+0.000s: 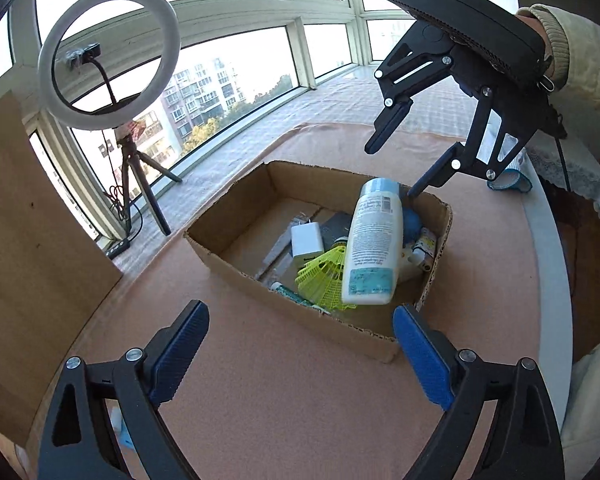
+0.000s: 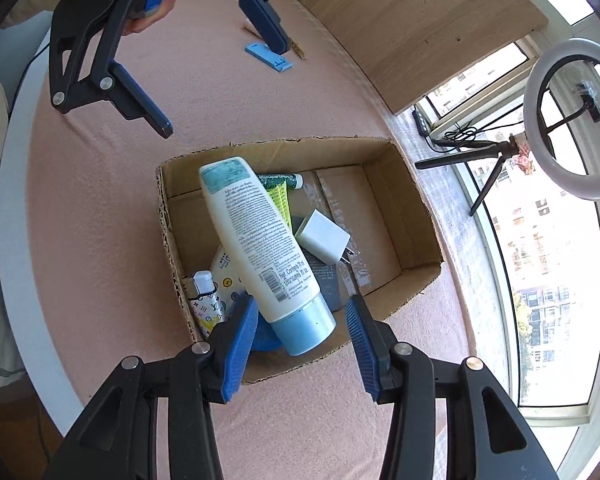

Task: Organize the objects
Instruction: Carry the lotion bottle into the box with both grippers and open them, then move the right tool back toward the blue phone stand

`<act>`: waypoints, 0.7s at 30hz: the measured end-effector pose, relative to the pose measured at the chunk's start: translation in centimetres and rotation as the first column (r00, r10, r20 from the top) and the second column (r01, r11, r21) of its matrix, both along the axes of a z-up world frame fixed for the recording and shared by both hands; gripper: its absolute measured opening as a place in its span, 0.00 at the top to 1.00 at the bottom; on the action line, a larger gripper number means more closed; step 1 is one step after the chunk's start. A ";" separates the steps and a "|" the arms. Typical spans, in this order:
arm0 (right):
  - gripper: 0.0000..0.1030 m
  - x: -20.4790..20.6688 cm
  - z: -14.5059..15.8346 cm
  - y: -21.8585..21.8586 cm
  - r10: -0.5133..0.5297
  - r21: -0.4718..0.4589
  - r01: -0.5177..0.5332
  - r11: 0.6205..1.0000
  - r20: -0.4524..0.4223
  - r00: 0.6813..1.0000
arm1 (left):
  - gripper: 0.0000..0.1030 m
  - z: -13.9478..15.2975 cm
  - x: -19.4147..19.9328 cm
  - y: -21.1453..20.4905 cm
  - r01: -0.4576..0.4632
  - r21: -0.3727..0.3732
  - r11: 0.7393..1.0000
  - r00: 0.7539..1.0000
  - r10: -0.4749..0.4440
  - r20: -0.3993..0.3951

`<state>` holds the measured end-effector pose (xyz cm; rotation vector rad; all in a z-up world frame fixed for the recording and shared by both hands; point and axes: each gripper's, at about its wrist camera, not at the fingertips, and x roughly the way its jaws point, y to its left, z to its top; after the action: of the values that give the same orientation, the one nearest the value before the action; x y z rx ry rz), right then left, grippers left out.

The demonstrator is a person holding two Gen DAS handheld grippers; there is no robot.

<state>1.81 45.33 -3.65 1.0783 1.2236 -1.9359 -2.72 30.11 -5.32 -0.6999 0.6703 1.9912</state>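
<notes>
An open cardboard box (image 1: pixel 364 330) (image 2: pixel 416 200) stands on the pink table. A white lotion bottle with a light blue cap (image 1: pixel 374 246) (image 2: pixel 260 240) leans inside it, on top of a yellow shuttlecock (image 1: pixel 326 276) (image 2: pixel 280 198), a white charger (image 1: pixel 307 240) (image 2: pixel 323 236), a green tube (image 2: pixel 280 179) and a patterned small bottle (image 2: pixel 208 304). My right gripper (image 2: pixel 300 340) (image 1: pixel 392 168) is open above the box's near edge, its fingers either side of the bottle's cap without touching it. My left gripper (image 1: pixel 300 356) (image 2: pixel 216 84) is open and empty, beside the box.
A blue flat object (image 2: pixel 269 56) and a small wooden clip (image 2: pixel 298 50) lie on the table beyond the left gripper. A wooden panel (image 2: pixel 416 20) stands at the table's edge. A ring light on a tripod (image 1: pixel 108 60) (image 2: pixel 572 120) stands by the window.
</notes>
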 end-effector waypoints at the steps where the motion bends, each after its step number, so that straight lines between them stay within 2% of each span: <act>1: 0.57 0.0 0.2 -0.3 -0.005 -0.004 0.005 1.000 -0.007 1.000 | 0.05 0.0 0.2 -1.2 -0.019 0.011 1.000 1.000 0.018 0.006; 7: 0.50 -1.4 1.2 -4.3 -0.030 -0.037 0.028 0.999 -0.046 0.999 | 0.04 -0.3 1.0 -7.8 -0.146 0.042 0.988 0.989 0.144 0.034; 10: 0.46 -2.6 1.4 -7.5 -0.034 -0.063 0.031 0.998 -0.038 0.999 | 0.03 -0.4 1.4 -11.6 -0.208 0.054 0.977 0.978 0.206 0.040; 16: 0.39 -4.7 0.9 -15.5 0.015 -0.102 -0.015 0.995 -0.003 1.000 | 0.01 -1.1 2.3 -18.9 -0.331 0.067 0.941 0.943 0.327 0.067; 21: 0.35 -8.1 -1.6 -22.0 0.026 -0.104 -0.021 0.994 0.046 0.999 | 0.01 -1.9 2.9 -23.7 -0.429 0.079 0.900 0.902 0.422 0.091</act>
<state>-6.27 23.35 -5.23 1.0461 1.0935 -1.9222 0.16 6.45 -7.17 -0.9140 0.3927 2.3663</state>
